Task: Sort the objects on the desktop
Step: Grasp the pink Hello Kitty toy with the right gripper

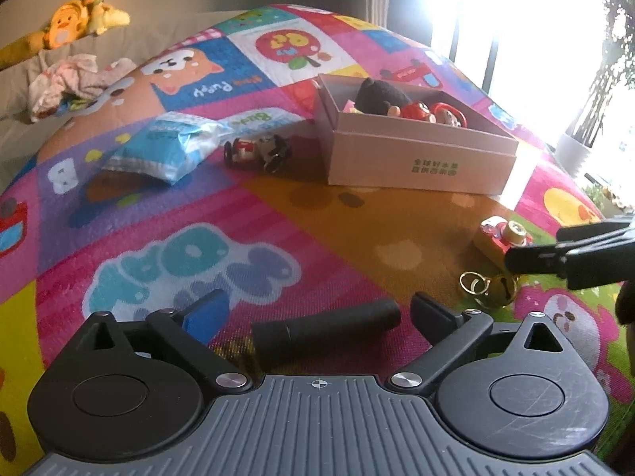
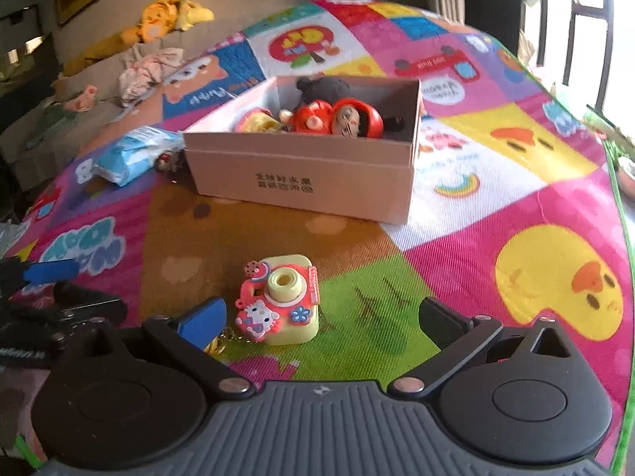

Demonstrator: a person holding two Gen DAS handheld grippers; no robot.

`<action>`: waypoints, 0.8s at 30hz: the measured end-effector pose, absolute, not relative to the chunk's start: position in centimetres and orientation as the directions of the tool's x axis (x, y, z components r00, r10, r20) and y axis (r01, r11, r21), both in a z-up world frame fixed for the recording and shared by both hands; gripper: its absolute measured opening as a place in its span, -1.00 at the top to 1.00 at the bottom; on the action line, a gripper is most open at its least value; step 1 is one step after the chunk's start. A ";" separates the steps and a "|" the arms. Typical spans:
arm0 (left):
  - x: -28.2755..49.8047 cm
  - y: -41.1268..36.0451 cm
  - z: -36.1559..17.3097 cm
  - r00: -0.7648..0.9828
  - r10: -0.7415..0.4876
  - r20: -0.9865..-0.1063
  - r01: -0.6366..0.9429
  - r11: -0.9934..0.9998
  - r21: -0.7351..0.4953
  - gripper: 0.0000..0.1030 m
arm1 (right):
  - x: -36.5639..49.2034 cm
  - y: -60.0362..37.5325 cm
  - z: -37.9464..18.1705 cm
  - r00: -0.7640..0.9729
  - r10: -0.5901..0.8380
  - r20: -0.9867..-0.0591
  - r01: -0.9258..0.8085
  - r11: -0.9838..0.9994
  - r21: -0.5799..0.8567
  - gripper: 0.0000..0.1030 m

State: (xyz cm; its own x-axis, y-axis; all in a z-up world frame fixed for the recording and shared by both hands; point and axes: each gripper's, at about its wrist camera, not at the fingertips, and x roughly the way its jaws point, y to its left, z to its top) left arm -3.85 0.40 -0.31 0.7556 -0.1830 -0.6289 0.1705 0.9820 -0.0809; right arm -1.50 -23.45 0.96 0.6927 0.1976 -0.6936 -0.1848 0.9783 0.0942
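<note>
Both grippers hang wide open, holding nothing. The left gripper [image 1: 317, 309] straddles a black cylinder [image 1: 325, 327] lying on the mat [image 1: 278, 218]: stiff, matte, likely light, best pinched across its middle. The right gripper [image 2: 321, 317] frames a glossy plastic toy camera [image 2: 279, 297], blocky, near the mat's front edge, before the box [image 2: 301, 182].

Gold keyring [image 2: 219, 344] (mostly hidden behind the toy camera [image 2: 279, 301])

In front of you the play mat [image 2: 456, 238] looks like woven cloth, a bit rough. On it, the box [image 2: 317, 174] is smooth matt cardboard. Near the box, your toy camera [image 2: 281, 301] is shiny plastic, and the bell [image 1: 498, 289] is shiny gold metal.
</note>
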 end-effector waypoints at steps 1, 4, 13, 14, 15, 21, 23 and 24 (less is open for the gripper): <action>-3.9 0.4 -0.3 0.756 -0.186 -0.628 0.170 0.982 -0.086 -0.96 | -1.5 -23.2 0.9 0.687 0.202 -0.698 -0.191 0.977 0.094 -1.00; -3.9 0.5 -0.3 0.756 -0.192 -0.626 0.171 0.981 -0.094 -0.97 | -1.7 -22.0 0.8 0.701 0.159 -0.696 -0.198 0.980 0.025 -1.00; -3.9 0.6 -0.3 0.756 -0.195 -0.625 0.170 0.980 -0.100 -0.97 | -1.2 -22.8 0.8 0.705 0.056 -0.707 -0.161 0.983 -0.083 -1.00; -3.8 0.6 -0.3 0.755 -0.195 -0.626 0.171 0.980 -0.100 -0.98 | -1.5 -23.2 1.0 0.719 0.024 -0.695 -0.136 0.985 -0.106 -1.00; -3.8 0.6 -0.3 0.754 -0.195 -0.627 0.171 0.980 -0.098 -0.98 | -1.8 -23.8 1.3 0.736 -0.019 -0.677 -0.099 0.986 -0.135 -1.00; -3.9 0.4 -0.3 0.752 -0.196 -0.629 0.173 0.980 -0.098 -1.00 | -2.7 -25.6 2.3 0.794 -0.170 -0.584 0.011 0.964 -0.265 -1.00; -3.9 0.4 -0.4 0.752 -0.194 -0.630 0.174 0.980 -0.094 -1.00 | -2.5 -25.9 2.5 0.786 -0.128 -0.605 -0.002 0.978 -0.209 -1.00; -3.9 0.4 -0.4 0.752 -0.193 -0.631 0.174 0.980 -0.093 -1.00 | -2.2 -26.0 2.6 0.779 -0.096 -0.619 -0.008 0.987 -0.163 -1.00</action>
State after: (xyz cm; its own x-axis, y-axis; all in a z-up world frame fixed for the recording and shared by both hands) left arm -3.85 0.38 -0.37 0.7516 -0.1933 -0.6307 0.1741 0.9803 -0.0929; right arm -2.24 -25.95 2.61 0.7794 -0.0955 -0.6192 -0.0084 0.9866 -0.1628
